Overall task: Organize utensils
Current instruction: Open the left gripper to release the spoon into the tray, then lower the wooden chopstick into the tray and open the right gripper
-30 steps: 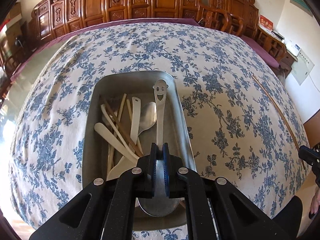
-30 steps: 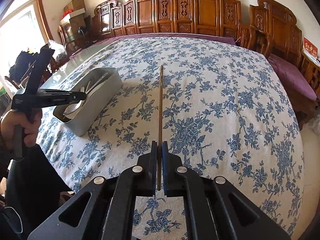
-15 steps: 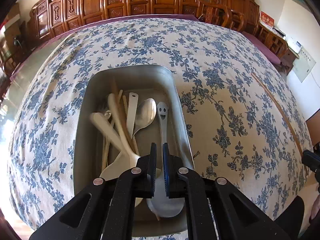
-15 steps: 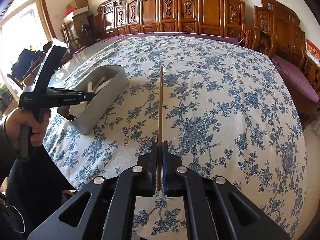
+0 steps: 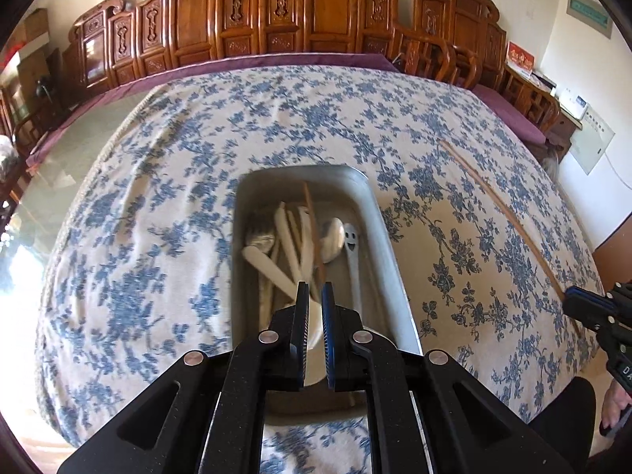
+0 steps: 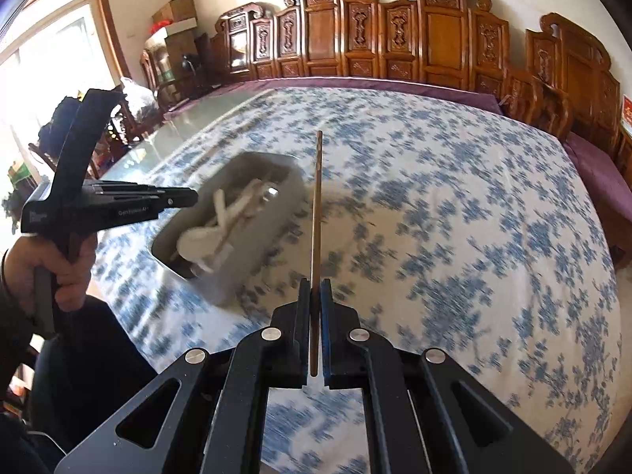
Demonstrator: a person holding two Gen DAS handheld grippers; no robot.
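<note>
Utensils lie heaped in a rectangular grey metal tray [image 5: 389, 245] with rounded corners and a dull brushed sheen: pale plastic spoons [image 5: 272, 270], a shiny steel spoon [image 5: 331, 239], a steel fork [image 5: 260, 237], a slim brown chopstick [image 5: 314, 233] lying lengthwise, and a steel spoon with a smiling face cut into its handle end [image 5: 350, 239], which rests along the tray's right side. The tray sits on a worktop covered by a cream cloth printed with blue flowers [image 5: 158, 213]; carved dark wooden chairs [image 5: 276, 19] line the far edge. The left gripper [image 5: 313, 300], black with blue ribbed pads, hovers above the near end of the tray with its jaws a little apart and nothing between them. A second long brown chopstick [image 6: 316, 213] is pinched upright-forward between the pressed-together jaws of the right gripper [image 6: 315, 288], held in the air just to the right of the tray, which shows blurred in the right wrist view. A second ago the left gripper was clamped on the smiling spoon's bowl above the tray; half a second ago its jaws had parted and the spoon lay inside, and now the gripper has drawn back and higher. The right gripper has carried its chopstick closer to the tray.
</note>
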